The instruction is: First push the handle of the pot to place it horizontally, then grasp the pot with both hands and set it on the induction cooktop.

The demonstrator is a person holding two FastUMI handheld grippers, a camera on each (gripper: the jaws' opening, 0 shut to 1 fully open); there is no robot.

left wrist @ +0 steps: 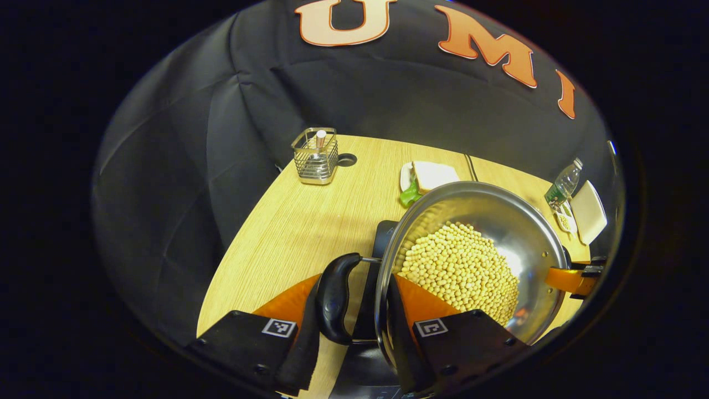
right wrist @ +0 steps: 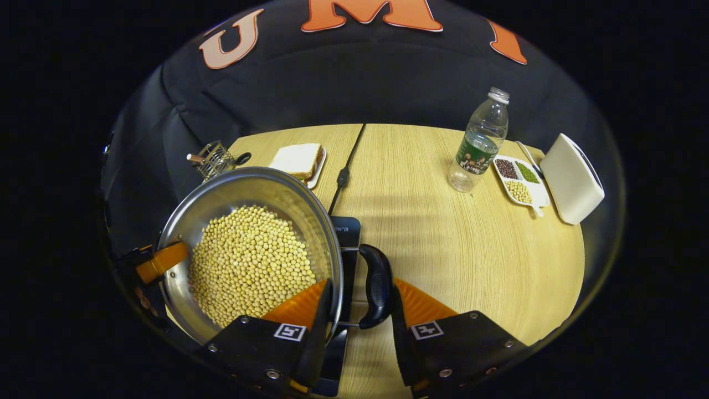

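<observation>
A steel pot (left wrist: 498, 221) holding soybeans (left wrist: 460, 271) sits over the black induction cooktop (left wrist: 385, 233); I cannot tell whether it rests on it. My left gripper (left wrist: 354, 281) is shut on the pot's black side handle (left wrist: 335, 299), one finger outside the handle and one inside the rim. In the right gripper view the pot (right wrist: 232, 191) with its soybeans (right wrist: 249, 266) lies at the left above the cooktop (right wrist: 346, 233). My right gripper (right wrist: 361, 285) is shut on the opposite handle (right wrist: 379, 285) in the same way. Each view shows the other gripper at the pot's far side.
A wire holder (right wrist: 213, 158) and a sandwich on a plate (right wrist: 299, 158) stand at the table's back left. A cable (right wrist: 346, 160) runs back from the cooktop. A water bottle (right wrist: 481, 141), a divided dish of beans (right wrist: 518, 180) and a white box (right wrist: 570, 177) stand at the right.
</observation>
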